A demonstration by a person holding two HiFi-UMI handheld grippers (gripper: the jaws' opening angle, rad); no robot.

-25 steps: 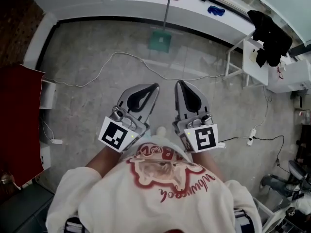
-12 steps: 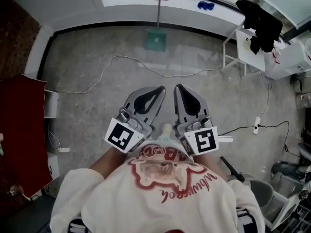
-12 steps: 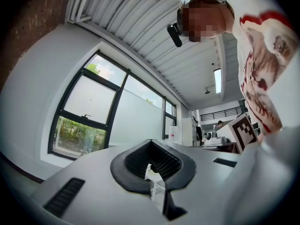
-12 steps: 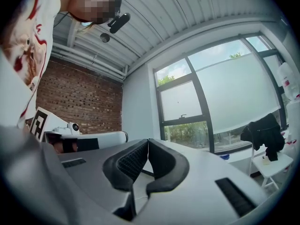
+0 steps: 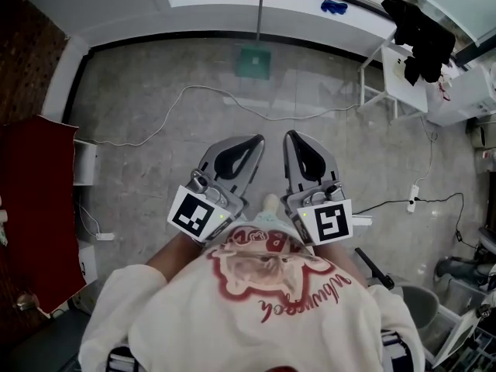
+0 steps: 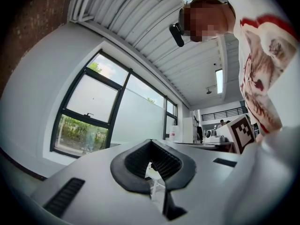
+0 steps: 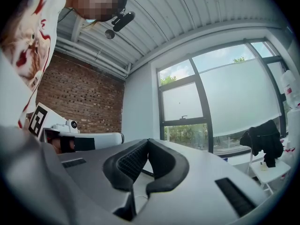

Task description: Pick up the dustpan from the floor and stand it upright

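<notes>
Seen from above, a green dustpan (image 5: 254, 62) sits on the grey floor at the foot of a white ledge (image 5: 194, 14), its long handle running up across the ledge (leaning or lying flat, unclear). A person in a white printed sweatshirt (image 5: 263, 301) holds the left gripper (image 5: 254, 142) and right gripper (image 5: 293, 136) side by side, pointing toward the ledge and well short of it. Each claw is pressed together, pinching nothing. A white cable (image 5: 186, 89) trails between them and the ledge.

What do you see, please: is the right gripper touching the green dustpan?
Apart. The head view shows the right gripper held near the person's body, with bare floor and a white cable between it and the dustpan by the wall.
</notes>
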